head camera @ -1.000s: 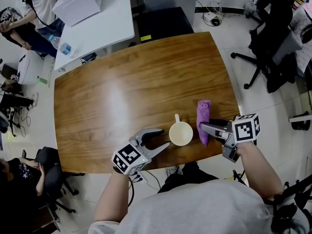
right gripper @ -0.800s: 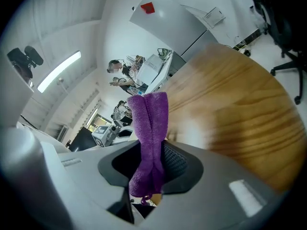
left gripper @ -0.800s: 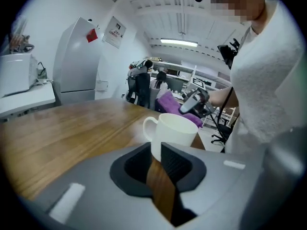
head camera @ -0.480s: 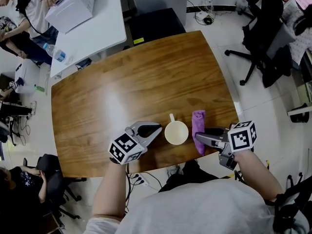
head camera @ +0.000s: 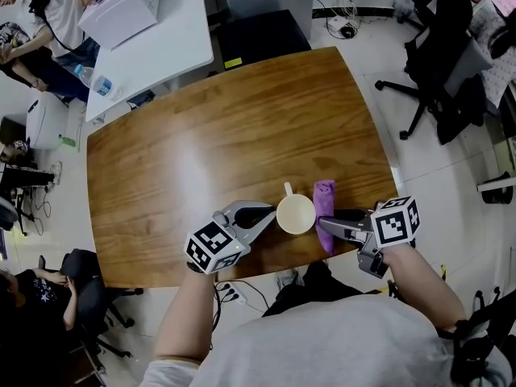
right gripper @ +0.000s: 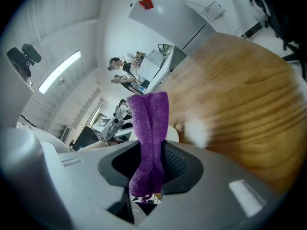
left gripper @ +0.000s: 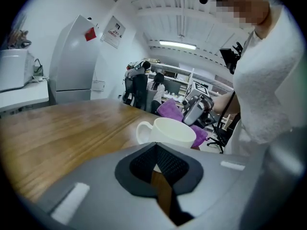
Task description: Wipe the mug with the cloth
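Observation:
A white mug point(head camera: 296, 214) stands upright near the front edge of the wooden table point(head camera: 226, 127), its handle pointing away from me. My left gripper point(head camera: 270, 214) is at the mug's left side with its jaws shut and nothing between them. In the left gripper view the mug point(left gripper: 170, 132) sits just beyond the closed tips point(left gripper: 156, 152). My right gripper point(head camera: 324, 225) is shut on the near end of a purple cloth point(head camera: 324, 200), right beside the mug. Seen from the right gripper view, the cloth point(right gripper: 149, 123) stands up between the pads and hides most of the mug point(right gripper: 172, 134).
A white desk point(head camera: 153, 31) with a box and a water bottle point(head camera: 101, 83) stands beyond the table's far left corner, with people seated there. Black office chairs point(head camera: 443, 47) are on the right. The table's front edge point(head camera: 266, 268) runs just under both grippers.
The left jaws, wide open a second ago, have closed with nothing in them. The right gripper has moved left with the cloth, closer to the mug.

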